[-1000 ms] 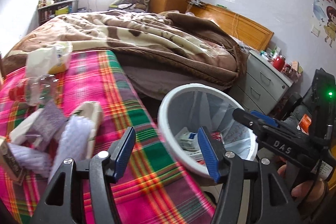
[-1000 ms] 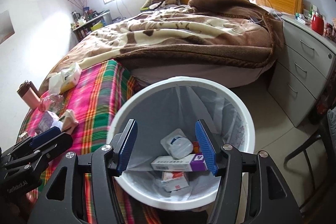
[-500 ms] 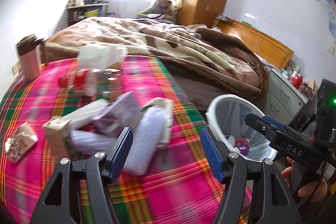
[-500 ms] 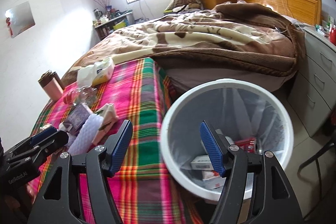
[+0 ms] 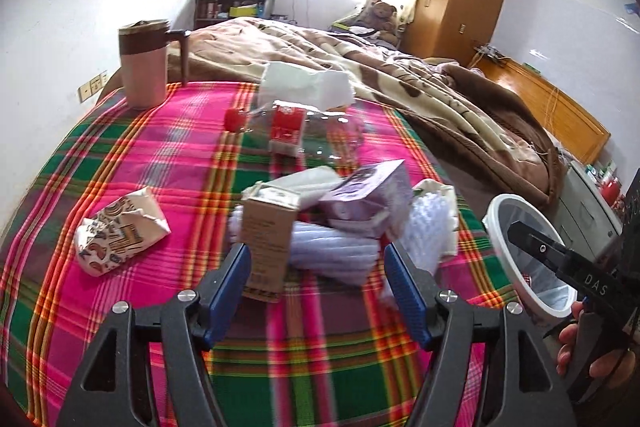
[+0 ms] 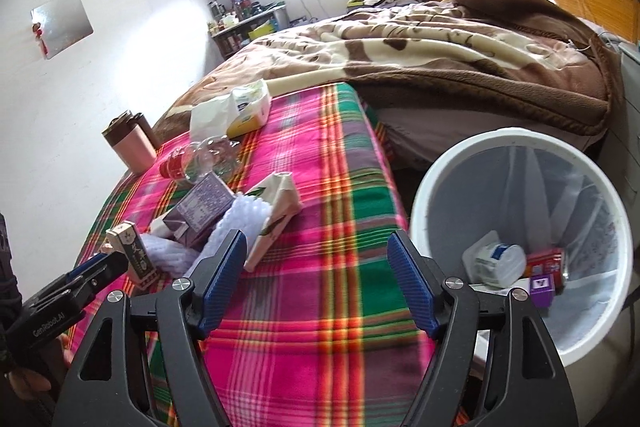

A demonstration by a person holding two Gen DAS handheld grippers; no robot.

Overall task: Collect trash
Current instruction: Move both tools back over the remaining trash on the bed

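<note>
Left tongs (image 5: 318,283): jaws opening, nothing between them; now aiming at the trash pile, where a second ago they were facing the bin.
Right tongs (image 6: 318,283): jaws opening and empty; now hovering over bare plaid cloth (image 6: 320,327), having swung off the bin mouth toward the pile.
Brown carton (image 5: 266,239): standing just ahead of the left tongs' left jaw, nearest item; judged the likely next pick.
White ribbed foam sleeves (image 5: 336,251): lying beside the carton, under the purple box (image 5: 368,195).
Crumpled printed wrapper (image 5: 120,227): lying apart, left of the pile.
Crushed clear bottle (image 5: 308,131): lying farther back, red cap to the left.
Tissue pack (image 5: 304,85): sitting behind the bottle; not evidently trash.
Pink mug (image 5: 144,63): standing upright at the far corner of the cloth.
Waste bin (image 6: 424,187): standing off the right edge of the plaid surface, lined, already holding a white tub, a red can and small boxes.
Assessment: both tongs are returning empty from the bin; collection is partly done, most of the pile remaining.
</note>
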